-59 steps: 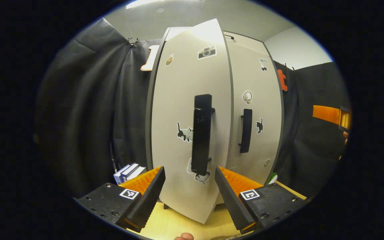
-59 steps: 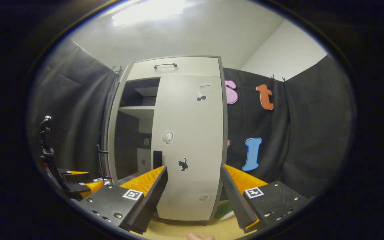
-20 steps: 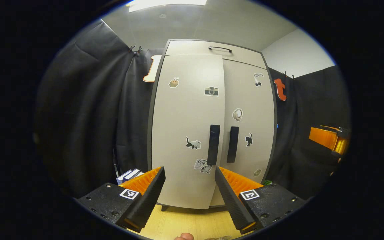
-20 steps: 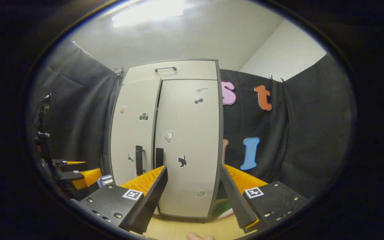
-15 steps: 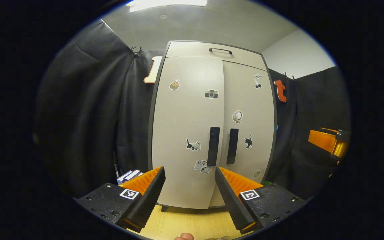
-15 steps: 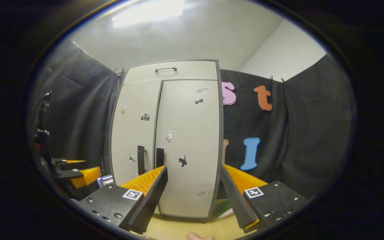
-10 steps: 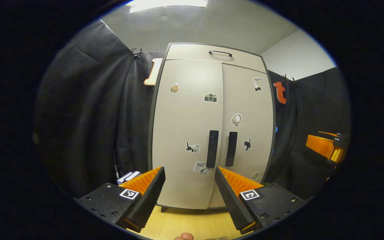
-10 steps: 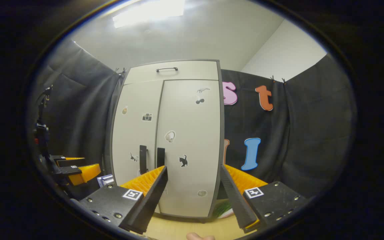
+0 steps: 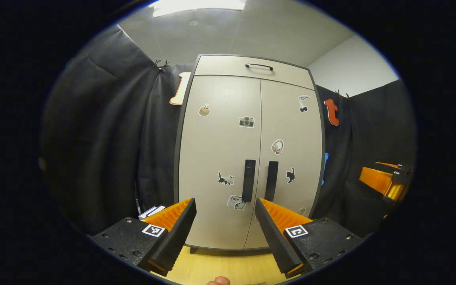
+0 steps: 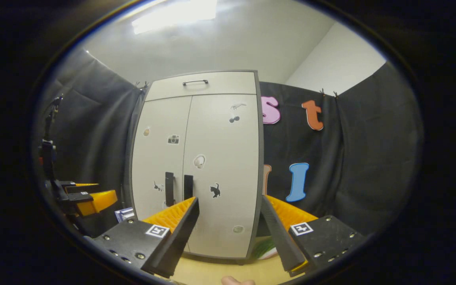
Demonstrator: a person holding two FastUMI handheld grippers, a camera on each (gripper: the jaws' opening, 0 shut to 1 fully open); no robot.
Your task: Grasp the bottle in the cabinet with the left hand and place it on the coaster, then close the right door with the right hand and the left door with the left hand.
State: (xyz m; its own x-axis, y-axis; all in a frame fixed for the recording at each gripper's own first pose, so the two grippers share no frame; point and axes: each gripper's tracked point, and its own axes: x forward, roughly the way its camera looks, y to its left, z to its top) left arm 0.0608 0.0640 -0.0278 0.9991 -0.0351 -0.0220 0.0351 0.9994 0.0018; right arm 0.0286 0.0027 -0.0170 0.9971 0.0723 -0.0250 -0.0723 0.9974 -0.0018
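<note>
A pale grey cabinet (image 9: 247, 158) with stickers stands at the back of the wooden table, both doors flat and shut. Its two black handles (image 9: 248, 180) sit side by side at the middle seam. The cabinet (image 10: 196, 166) stands the same way in the right gripper view. My left gripper (image 9: 225, 231) hangs open in front of the left door, apart from it, nothing between its fingers. My right gripper (image 10: 230, 233) is open before the right door, also holding nothing. The left gripper (image 10: 89, 198) also shows far left in the right gripper view, the right gripper (image 9: 386, 182) far right in the left gripper view.
Blue and white books (image 9: 151, 211) lie at the cabinet's left foot, the same books (image 10: 124, 214) showing in the right gripper view. Something green and white (image 10: 265, 249) lies at the cabinet's right foot. Black cloth walls close in on both sides. The wooden table (image 9: 220, 269) runs up to the cabinet.
The left door has swung from ajar to fully shut against the cabinet. My left gripper has drawn back a little from it. The right gripper has stayed nearly still.
</note>
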